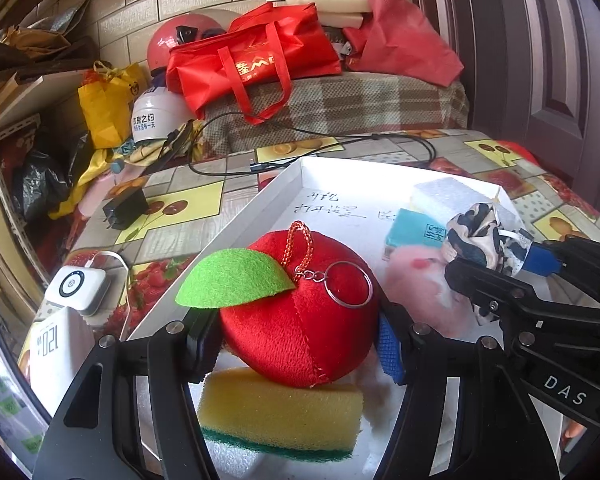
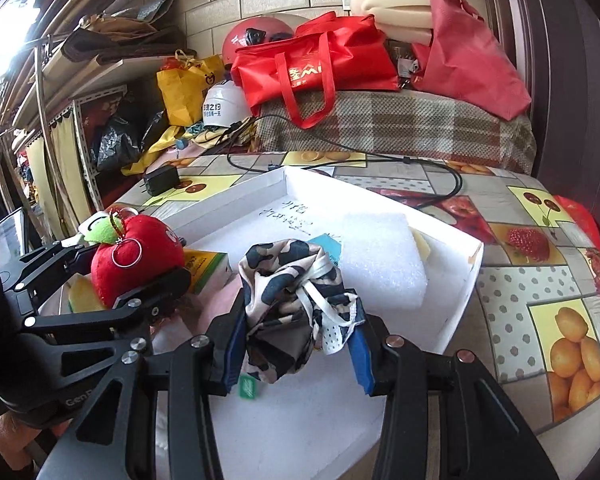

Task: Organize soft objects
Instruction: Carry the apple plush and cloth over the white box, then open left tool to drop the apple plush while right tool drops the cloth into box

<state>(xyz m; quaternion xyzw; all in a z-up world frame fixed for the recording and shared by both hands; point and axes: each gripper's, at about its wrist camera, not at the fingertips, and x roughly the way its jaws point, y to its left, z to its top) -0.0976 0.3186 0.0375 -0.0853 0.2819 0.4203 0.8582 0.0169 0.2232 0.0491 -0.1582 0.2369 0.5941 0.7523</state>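
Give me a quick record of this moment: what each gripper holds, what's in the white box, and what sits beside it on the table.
left gripper: shut on plush apple
right gripper: shut on patterned cloth
white box: yellow sponge, white foam block, teal packet
table: black adapter, black cable

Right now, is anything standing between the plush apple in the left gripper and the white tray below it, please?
Yes. The yellow sponge lies in the white tray directly under the plush apple held by the left gripper; bare tray floor shows further back.
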